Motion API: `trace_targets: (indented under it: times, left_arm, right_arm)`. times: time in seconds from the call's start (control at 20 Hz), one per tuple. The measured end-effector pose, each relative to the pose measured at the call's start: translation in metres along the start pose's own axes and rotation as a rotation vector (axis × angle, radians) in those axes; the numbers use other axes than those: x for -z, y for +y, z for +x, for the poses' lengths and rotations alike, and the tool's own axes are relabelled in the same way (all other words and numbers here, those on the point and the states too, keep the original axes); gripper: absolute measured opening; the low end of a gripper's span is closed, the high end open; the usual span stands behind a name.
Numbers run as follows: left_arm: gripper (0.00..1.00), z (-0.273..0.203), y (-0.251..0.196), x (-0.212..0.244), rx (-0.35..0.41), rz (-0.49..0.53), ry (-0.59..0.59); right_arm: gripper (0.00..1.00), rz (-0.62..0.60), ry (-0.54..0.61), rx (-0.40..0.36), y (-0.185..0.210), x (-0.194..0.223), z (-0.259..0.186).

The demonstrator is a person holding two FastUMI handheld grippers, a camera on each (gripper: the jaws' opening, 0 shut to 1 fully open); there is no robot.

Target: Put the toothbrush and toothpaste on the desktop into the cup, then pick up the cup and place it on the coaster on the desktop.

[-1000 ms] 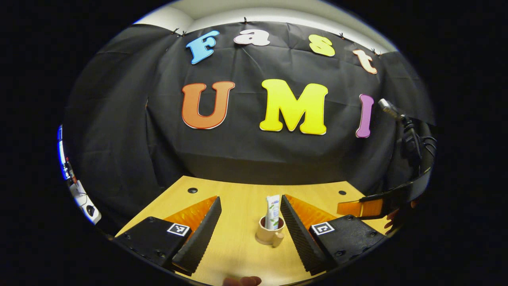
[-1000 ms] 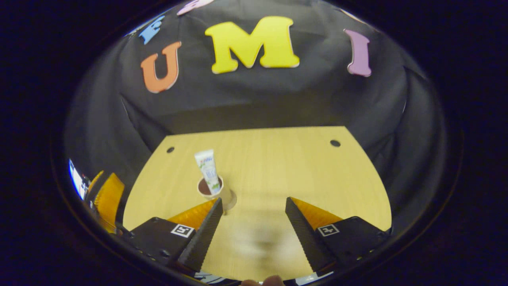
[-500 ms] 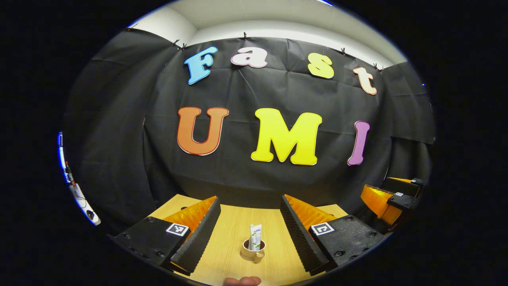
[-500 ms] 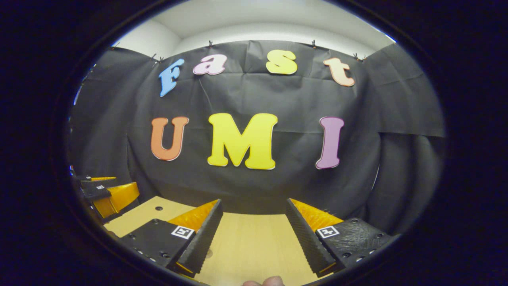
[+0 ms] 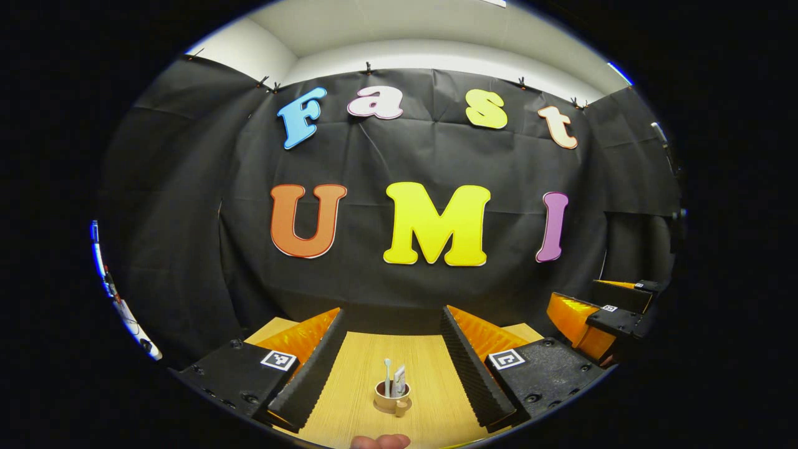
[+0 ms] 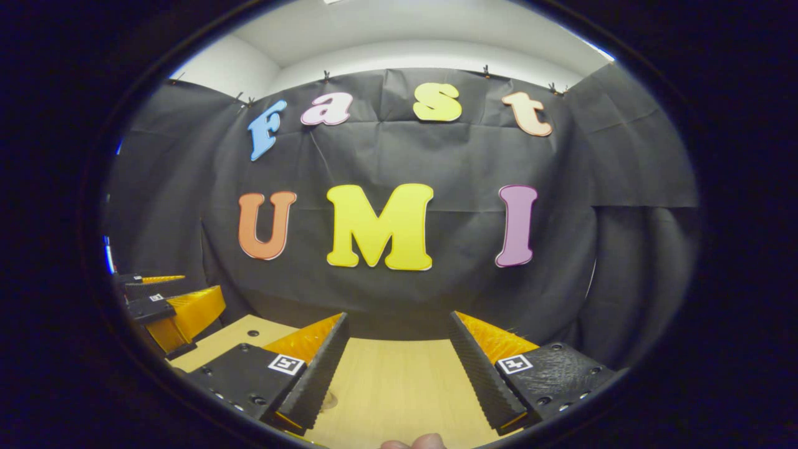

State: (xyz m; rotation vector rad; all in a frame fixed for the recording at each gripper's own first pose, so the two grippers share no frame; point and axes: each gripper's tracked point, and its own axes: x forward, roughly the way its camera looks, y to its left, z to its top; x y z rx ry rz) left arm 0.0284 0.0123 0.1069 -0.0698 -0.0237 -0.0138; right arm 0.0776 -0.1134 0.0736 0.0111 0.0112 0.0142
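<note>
Toothbrush (image 5: 387, 377) now beside toothpaste (image 5: 399, 380), cup (image 5: 393, 399)

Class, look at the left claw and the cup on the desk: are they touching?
Apart. In the left gripper view the cup stands on the desk between the left claw's open fingers, with bare wood on both sides.

In the left gripper view the cup (image 5: 392, 399) hides the lower toothbrush (image 5: 387, 383) and toothpaste (image 5: 399, 380). At six o'clock a fingertip (image 5: 380, 441) is cut off; what the cup stands on is too small to tell.
</note>
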Motion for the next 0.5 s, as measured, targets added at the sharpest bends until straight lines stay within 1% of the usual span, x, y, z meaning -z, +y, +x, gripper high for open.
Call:
trace_targets:
  times: [0.05,0.1,0.2,0.25,0.3,0.35,0.4,0.5]
  left_arm:
    - [0.96,0.001,0.002,0.0014,-0.004,-0.001,0.003]
    - [0.96,0.002,0.0034,0.0024,-0.009,-0.001,0.005]
    - [0.96,0.0019,0.0054,0.003,-0.019,-0.002,0.007]
    - [0.96,0.0036,0.0036,0.0031,-0.019,-0.001,0.008]
    - [0.96,0.0028,0.0031,0.002,-0.019,-0.002,0.003]
    - [1.0,0.0033,0.002,0.0025,-0.017,-0.003,-0.002]
    - [0.96,0.0031,0.0011,0.0012,-0.016,0.001,-0.002]
    - [0.96,0.0035,0.0003,-0.001,-0.016,0.01,-0.006]
  right_arm:
    - [0.96,-0.002,0.005,0.001,-0.0001,0.0013,0.0026]
    - [0.94,-0.003,0.009,-0.002,0.0002,0.0017,0.0036]
    - [0.94,-0.005,0.016,-0.007,0.0002,0.002,0.0042]
    - [0.96,-0.006,0.018,-0.008,0.0004,0.0026,0.005]
    - [0.96,-0.007,0.019,-0.011,0.0009,0.0019,0.0052]
    - [0.96,-0.011,0.019,-0.013,0.0006,0.0038,0.0065]
    - [0.96,-0.01,0.017,-0.013,0.0007,0.0027,0.0062]
    - [0.96,0.001,0.021,-0.017,0.002,0.0033,0.008]
